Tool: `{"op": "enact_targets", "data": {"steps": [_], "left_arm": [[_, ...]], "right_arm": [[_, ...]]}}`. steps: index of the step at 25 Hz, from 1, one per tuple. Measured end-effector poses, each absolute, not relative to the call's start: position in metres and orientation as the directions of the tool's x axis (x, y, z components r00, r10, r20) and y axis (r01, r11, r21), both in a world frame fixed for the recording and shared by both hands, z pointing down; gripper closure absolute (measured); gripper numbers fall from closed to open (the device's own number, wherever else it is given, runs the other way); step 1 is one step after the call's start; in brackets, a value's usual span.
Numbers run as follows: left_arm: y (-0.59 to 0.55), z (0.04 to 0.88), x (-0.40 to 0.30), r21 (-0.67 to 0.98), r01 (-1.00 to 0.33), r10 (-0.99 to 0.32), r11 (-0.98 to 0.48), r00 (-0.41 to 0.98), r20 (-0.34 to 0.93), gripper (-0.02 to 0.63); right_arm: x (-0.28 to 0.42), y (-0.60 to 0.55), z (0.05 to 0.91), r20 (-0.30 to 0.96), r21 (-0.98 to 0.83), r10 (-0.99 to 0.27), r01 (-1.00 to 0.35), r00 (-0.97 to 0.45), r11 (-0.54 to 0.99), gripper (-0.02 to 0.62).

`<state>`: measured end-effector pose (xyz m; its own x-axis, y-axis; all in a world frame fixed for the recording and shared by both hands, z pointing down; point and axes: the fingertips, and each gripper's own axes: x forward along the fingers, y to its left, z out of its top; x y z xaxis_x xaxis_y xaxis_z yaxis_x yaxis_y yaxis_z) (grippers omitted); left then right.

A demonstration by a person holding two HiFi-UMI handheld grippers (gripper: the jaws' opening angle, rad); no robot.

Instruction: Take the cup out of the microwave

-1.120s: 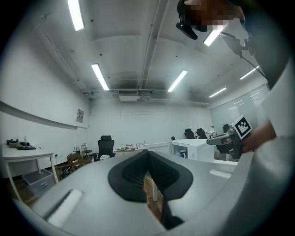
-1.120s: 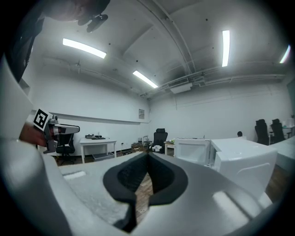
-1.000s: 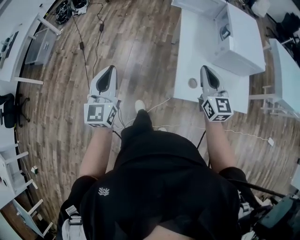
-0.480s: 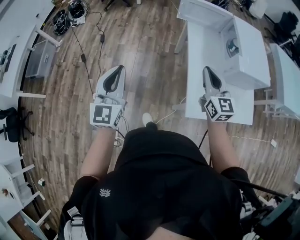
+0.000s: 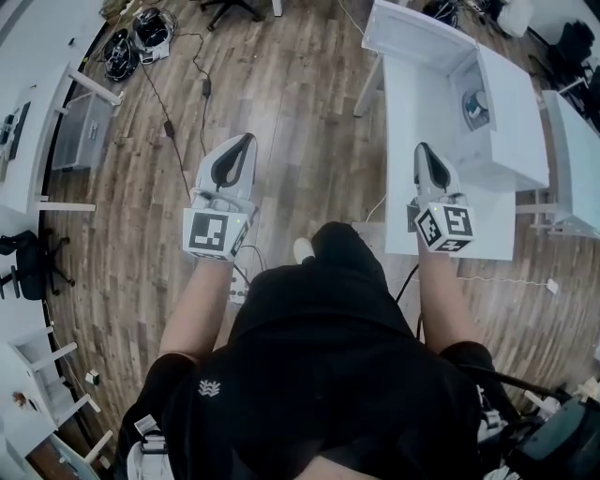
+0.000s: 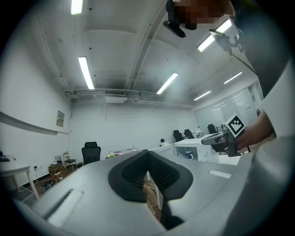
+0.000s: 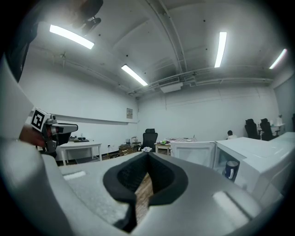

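Two hand-held grippers are held out level in front of the person, and each has its jaws closed tip to tip with nothing between them. In the head view the left hand-held gripper (image 5: 242,142) hangs over the wooden floor (image 5: 281,103) at about 11 o'clock from the person's body, well apart from the white surface (image 5: 412,141). The right hand-held gripper (image 5: 424,150) sits at about 1 o'clock, over the near part of that surface. The microwave (image 5: 514,103) stands on the far right part of the surface, at about 2 o'clock from the right hand-held gripper, with its door (image 5: 412,23) swung wide open toward 12 o'clock. The cup (image 5: 476,105), dark blue with a handle, stands upright inside the microwave's cavity, apart from both tools. The right gripper view shows the closed jaw tips (image 7: 147,154) in the middle and, at 3 o'clock from them, the cup (image 7: 231,169) inside the open microwave (image 7: 262,156). The left gripper view shows its own closed tips (image 6: 148,154), and at 2 o'clock the cup (image 6: 188,156), small and far off.
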<state>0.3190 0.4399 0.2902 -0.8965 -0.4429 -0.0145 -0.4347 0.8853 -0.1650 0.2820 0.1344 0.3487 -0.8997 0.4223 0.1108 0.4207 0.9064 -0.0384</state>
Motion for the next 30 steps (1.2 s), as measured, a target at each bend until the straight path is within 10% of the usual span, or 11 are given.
{"op": "enact_targets", "data": {"steps": [30], "left_arm": [[0.376,0.297,-0.012,-0.156,-0.589,-0.587,0.793,-0.807,0.066,0.603]], "right_arm": [[-0.005,0.063,0.404,0.152,-0.119,0.229,0.212,-0.962,0.97,0.595]]}}
